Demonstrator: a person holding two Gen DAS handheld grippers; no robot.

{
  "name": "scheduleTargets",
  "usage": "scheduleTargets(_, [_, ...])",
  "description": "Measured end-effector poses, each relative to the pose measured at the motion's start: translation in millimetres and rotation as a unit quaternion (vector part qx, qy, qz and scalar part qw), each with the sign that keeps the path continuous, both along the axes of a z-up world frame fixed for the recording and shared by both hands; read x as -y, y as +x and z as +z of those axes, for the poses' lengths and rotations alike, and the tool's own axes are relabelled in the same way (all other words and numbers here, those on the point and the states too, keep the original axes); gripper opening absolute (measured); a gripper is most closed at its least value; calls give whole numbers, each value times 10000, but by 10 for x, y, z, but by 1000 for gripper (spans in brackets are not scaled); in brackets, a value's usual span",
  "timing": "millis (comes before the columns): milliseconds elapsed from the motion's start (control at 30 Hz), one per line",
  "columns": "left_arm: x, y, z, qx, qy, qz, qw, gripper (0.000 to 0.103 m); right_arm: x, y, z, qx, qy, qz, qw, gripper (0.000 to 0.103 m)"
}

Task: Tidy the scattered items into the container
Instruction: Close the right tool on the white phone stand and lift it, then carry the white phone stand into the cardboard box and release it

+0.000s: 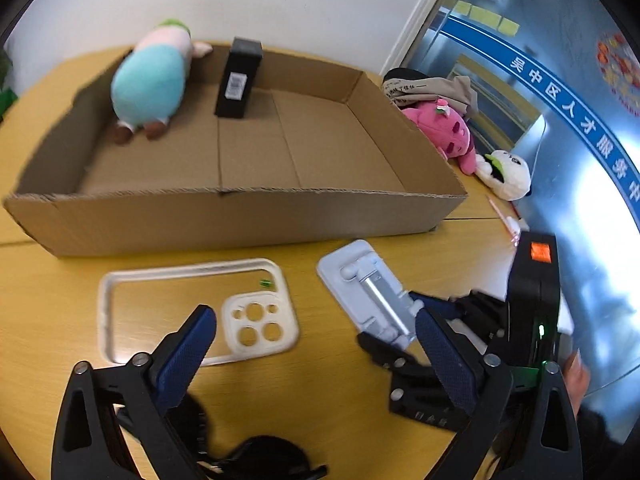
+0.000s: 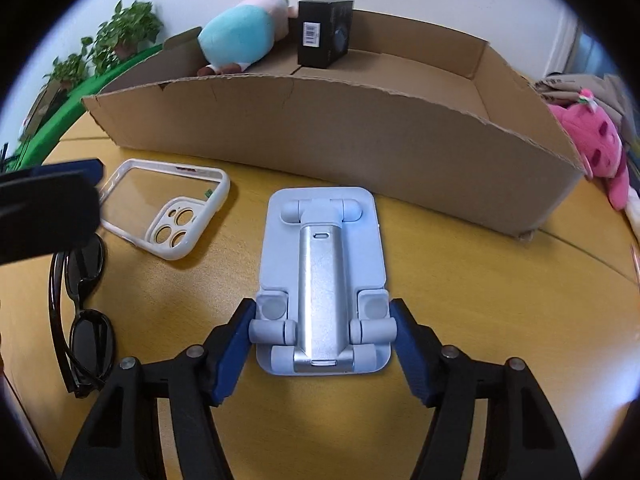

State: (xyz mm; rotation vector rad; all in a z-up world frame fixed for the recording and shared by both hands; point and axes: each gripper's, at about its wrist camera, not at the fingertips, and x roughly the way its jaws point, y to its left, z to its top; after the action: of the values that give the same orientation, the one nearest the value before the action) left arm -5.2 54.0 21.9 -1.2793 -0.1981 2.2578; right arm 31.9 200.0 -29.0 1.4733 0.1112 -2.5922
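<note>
A shallow cardboard box [image 1: 240,220] [image 2: 320,136] lies on the yellow table, holding a blue plush toy [image 1: 150,84] [image 2: 240,38] and a black carton [image 1: 238,80] [image 2: 324,34]. In front of it lie a white phone case [image 1: 192,308] [image 2: 168,208], a pale blue folded phone stand [image 1: 372,300] [image 2: 322,276] and black sunglasses [image 2: 80,308]. My right gripper [image 2: 322,328] has its blue pads against both sides of the stand's near end, on the table. My left gripper [image 1: 316,344] is open and empty, above the phone case.
A pink plush [image 1: 444,132] [image 2: 596,148] and a white plush [image 1: 508,172] lie right of the box beside a cloth bag [image 1: 432,88]. Potted plants [image 2: 120,36] stand far left. A pink pen [image 1: 504,216] lies near the table's right edge.
</note>
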Motion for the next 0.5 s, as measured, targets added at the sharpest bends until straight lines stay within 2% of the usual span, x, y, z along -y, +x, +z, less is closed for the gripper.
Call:
scheduleTargets(133, [-187, -106, -119, 460, 288, -188, 9983, 92, -133, 93, 33, 45, -617, -283, 9977, 65])
scheduleTargets(233, [-342, -115, -236, 778, 310, -387, 9957, 78, -237, 179, 49, 33, -1065, -465, 9932, 65])
scheduleTargets(300, [-455, -111, -295, 908, 303, -525, 9940, 64, -268, 214, 48, 11, -1309, -506, 9901, 65])
scheduleTargets(333, [-508, -107, -319, 959, 299, -582, 9932, 59, -260, 207, 45, -11, -1375, -488, 9893, 65])
scheduleTargets(367, [-547, -102, -343, 1021, 301, -627, 9923, 49, -250, 227, 51, -48, -1396, -464, 9891, 65])
scheduleTargets(500, [-605, -107, -342, 1068, 384, -635, 9915, 44, -227, 257, 105, -185, -1316, -485, 9899, 65])
